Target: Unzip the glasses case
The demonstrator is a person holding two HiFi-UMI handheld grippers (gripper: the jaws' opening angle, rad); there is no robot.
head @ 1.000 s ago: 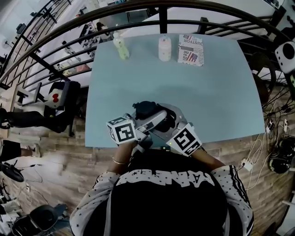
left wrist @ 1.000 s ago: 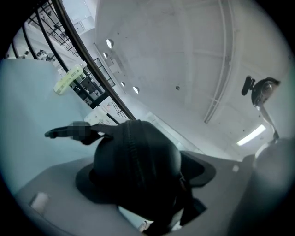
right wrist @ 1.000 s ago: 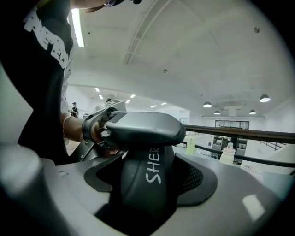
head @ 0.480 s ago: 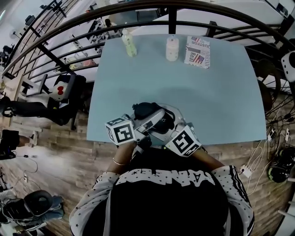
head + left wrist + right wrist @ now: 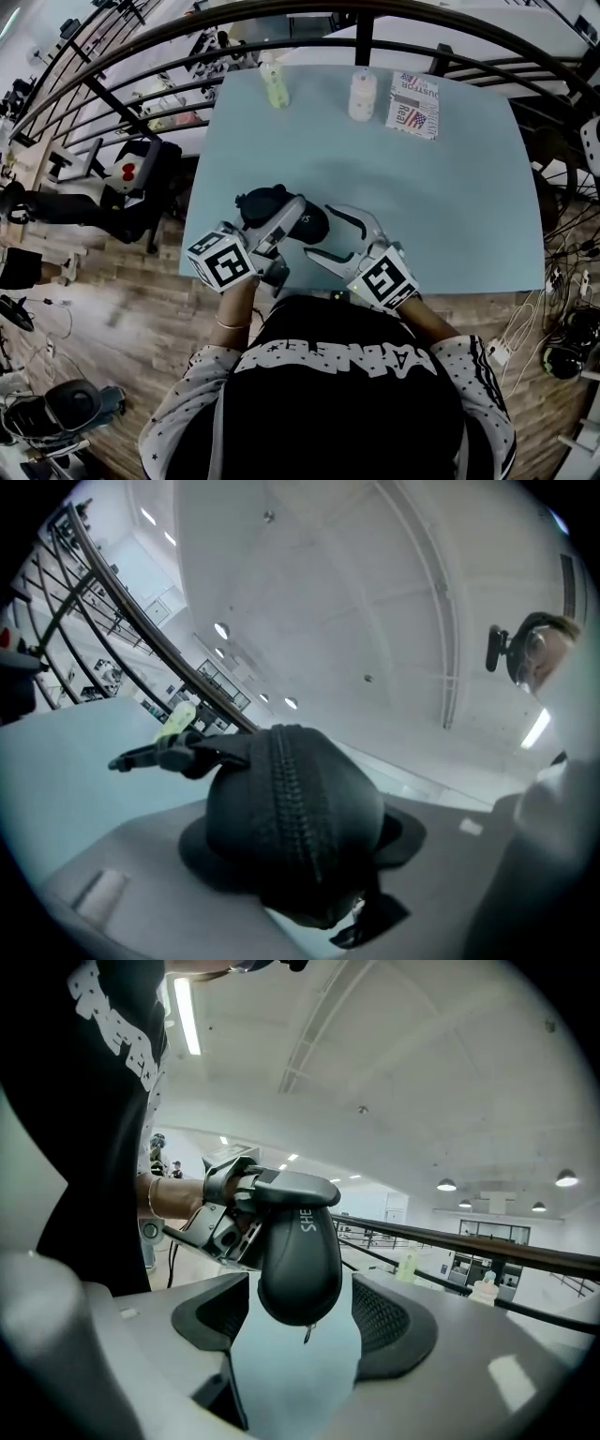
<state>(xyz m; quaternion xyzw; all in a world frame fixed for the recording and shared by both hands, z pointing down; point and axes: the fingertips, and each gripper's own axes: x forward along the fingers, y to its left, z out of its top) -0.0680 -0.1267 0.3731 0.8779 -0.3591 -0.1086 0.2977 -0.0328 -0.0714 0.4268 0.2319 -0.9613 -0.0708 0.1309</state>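
Observation:
The black glasses case (image 5: 263, 202) is held just above the pale blue table (image 5: 441, 197) near its front edge. My left gripper (image 5: 287, 218) is shut on it. In the left gripper view the case (image 5: 292, 810) fills the gap between the jaws, its zipper running along the top. My right gripper (image 5: 330, 232) stands open just right of the case, apart from it. In the right gripper view the case's end (image 5: 300, 1252) hangs in front of my open right gripper (image 5: 305, 1340), with a small zip pull (image 5: 307, 1333) dangling and bare table between the fingers.
At the table's far edge stand a green bottle (image 5: 275, 86), a white bottle (image 5: 362, 96) and a printed box (image 5: 415, 103). A black railing (image 5: 281, 23) runs behind the table. Chairs and cables lie on the wooden floor on both sides.
My left gripper has carried the case to the left. My right gripper, close against the case before, now stands open and apart from it.

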